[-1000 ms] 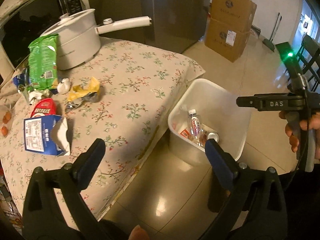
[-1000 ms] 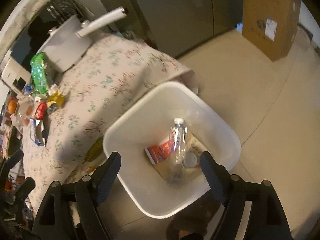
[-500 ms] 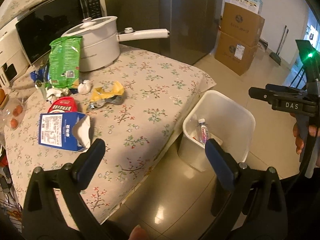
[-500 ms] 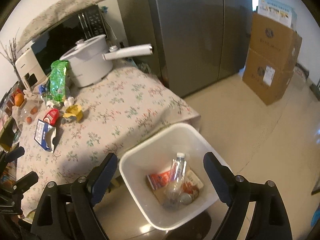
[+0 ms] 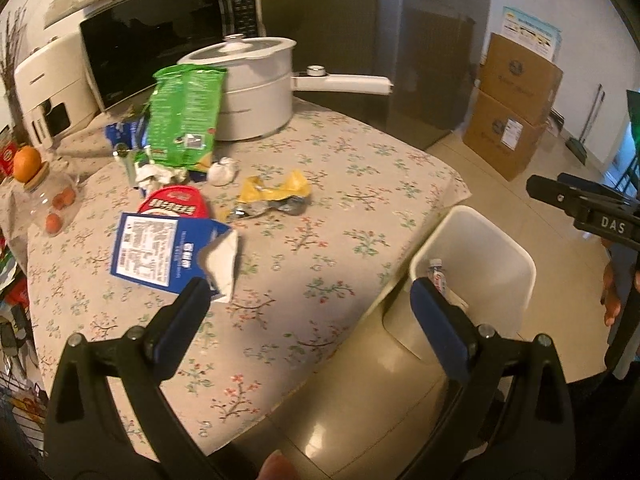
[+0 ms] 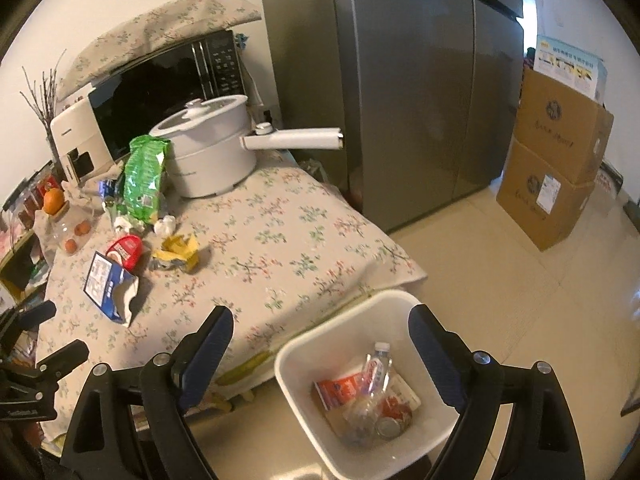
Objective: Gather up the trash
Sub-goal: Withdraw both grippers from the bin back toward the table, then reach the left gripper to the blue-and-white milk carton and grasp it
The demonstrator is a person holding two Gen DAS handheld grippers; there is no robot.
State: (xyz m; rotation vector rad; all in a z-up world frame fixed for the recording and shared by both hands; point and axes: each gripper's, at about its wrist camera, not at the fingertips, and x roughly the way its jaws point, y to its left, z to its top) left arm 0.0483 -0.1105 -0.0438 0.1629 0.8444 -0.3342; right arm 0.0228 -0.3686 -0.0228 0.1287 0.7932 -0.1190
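A white trash bin (image 6: 304, 354) stands on the floor by the table corner and holds a clear bottle (image 6: 376, 368), a red wrapper and cans; it also shows in the left wrist view (image 5: 516, 264). On the floral tablecloth lie a torn blue carton (image 5: 160, 256), a red packet (image 5: 176, 204), a crumpled yellow wrapper (image 5: 272, 196), a white tissue ball (image 5: 222, 172) and a green bag (image 5: 184, 116). My left gripper (image 5: 308, 304) is open and empty above the table's near edge. My right gripper (image 6: 320, 332) is open and empty above the bin's left rim.
A white pot (image 5: 248, 84) with a long handle stands at the back of the table, before a microwave (image 5: 168, 44). A glass jar with an orange (image 5: 28, 160) sits at the left. A grey fridge (image 6: 400, 80) and stacked cardboard boxes (image 6: 552, 168) stand beyond.
Both grippers have pulled up and back from the bin. The left view has swung left toward the table trash. Both stay open and empty.
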